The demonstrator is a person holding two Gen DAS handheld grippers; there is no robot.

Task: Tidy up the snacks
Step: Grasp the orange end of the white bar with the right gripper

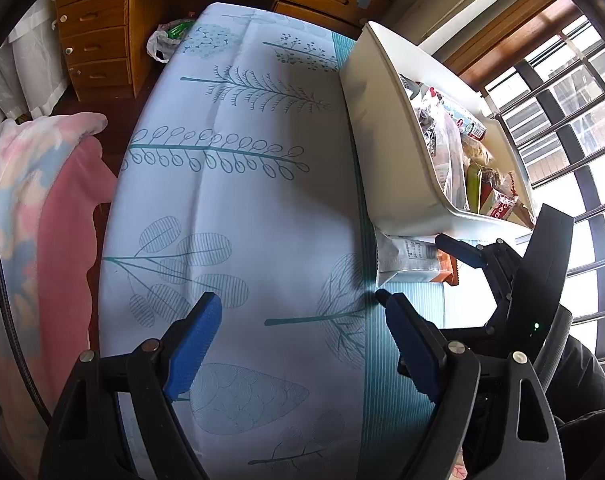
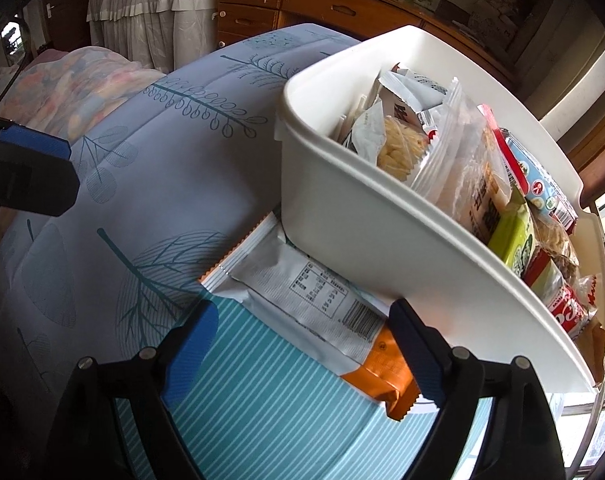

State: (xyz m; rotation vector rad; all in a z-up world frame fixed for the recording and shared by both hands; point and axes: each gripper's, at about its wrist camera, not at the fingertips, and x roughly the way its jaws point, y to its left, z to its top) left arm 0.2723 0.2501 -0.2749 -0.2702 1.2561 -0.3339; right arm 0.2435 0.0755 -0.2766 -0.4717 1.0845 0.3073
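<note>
- Right claw [image 2: 302,344]: spread wide, pads clear of everything, hovering over a flat orange-and-white snack packet [image 2: 302,300].
- Snack packet: lying label side up on the striped edge of the surface [image 2: 262,400], far end tucked under the white bin [image 2: 362,216].
- Left claw [image 1: 298,340]: spread, empty, above bare leaf-print cloth.
- White bin: just beyond the packet, filled with upright snack bags [image 2: 482,184].
- Beyond: wooden drawers [image 1: 94,40], window bars [image 1: 562,128].
</note>
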